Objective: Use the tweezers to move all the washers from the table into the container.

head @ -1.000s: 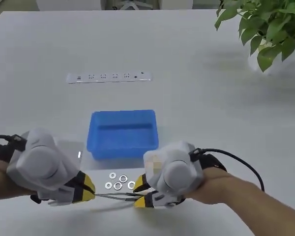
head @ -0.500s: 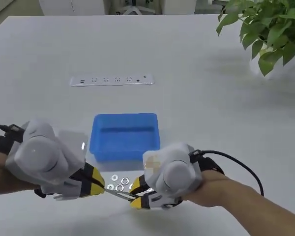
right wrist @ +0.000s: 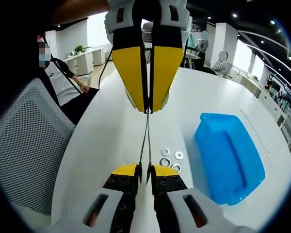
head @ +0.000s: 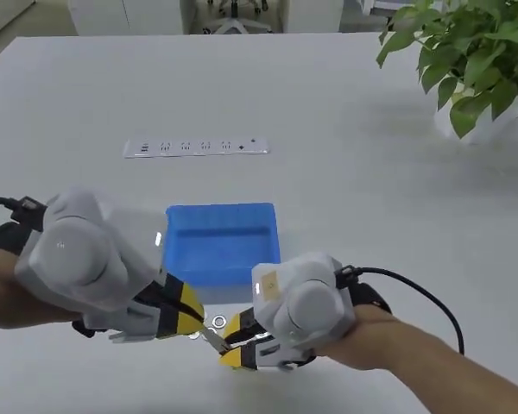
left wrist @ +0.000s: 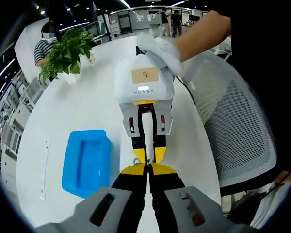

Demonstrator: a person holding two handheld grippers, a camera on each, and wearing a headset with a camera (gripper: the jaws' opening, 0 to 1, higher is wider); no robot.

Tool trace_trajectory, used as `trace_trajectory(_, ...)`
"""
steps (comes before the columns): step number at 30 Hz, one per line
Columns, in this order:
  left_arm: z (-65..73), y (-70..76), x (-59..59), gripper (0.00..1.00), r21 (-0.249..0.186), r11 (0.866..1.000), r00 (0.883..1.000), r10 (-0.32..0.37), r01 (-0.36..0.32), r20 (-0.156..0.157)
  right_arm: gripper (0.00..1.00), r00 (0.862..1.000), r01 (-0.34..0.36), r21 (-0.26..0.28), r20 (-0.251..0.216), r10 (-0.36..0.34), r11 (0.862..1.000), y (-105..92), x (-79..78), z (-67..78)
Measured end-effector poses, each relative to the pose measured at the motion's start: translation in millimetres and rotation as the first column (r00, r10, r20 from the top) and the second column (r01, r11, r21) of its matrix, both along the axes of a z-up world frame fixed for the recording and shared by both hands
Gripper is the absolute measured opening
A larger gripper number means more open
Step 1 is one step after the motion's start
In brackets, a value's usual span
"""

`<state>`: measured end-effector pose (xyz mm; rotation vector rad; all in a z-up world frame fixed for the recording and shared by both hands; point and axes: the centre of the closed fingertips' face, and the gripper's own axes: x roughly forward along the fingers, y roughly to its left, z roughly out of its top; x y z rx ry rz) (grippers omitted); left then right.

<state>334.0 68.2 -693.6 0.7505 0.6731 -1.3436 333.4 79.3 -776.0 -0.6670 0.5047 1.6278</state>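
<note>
**Tweezers Clamped by Both Grippers**

The tweezers (right wrist: 146,141) are gripped at opposite ends by the closed jaws of the right gripper (right wrist: 145,174) and the left gripper (right wrist: 147,109). The washers (right wrist: 169,160) are noted on the table (right wrist: 111,141), right of centre, beside the blue container (right wrist: 228,160).

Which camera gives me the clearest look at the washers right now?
The right gripper view: four washers lie in the open beside the blue container. The head view shows one clearly; the left gripper view barely hints at one.
</note>
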Motion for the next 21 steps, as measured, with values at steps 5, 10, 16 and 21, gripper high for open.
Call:
trace_trajectory(5, 0.8, -7.8, 1.2, 0.05, -0.016, 1.000, 1.000, -0.006, 0.006, 0.003, 0.12, 1.000, 0.000, 0.000, 0.002, 0.000, 1.000, 0.7, -1.0, -0.6)
trace_trajectory(10, 1.9, -17.1, 2.4, 0.06, -0.053, 0.999, 1.000, -0.015, 0.014, -0.002, 0.12, 1.000, 0.008, 0.005, -0.007, -0.008, 1.000, -2.4, -0.3, -0.6)
trace_trajectory(16, 0.8, -25.5, -0.4, 0.06, -0.074, 0.997, 0.999, -0.036, 0.035, -0.013, 0.12, 1.000, 0.011, 0.007, -0.007, -0.011, 1.000, -5.1, -1.2, -0.6)
trace_trajectory(21, -5.8, -25.7, -3.1, 0.06, -0.079, 0.996, 0.999, -0.038, 0.036, -0.026, 0.12, 1.000, 0.015, 0.014, -0.014, -0.015, 1.000, -5.3, -2.2, -0.7)
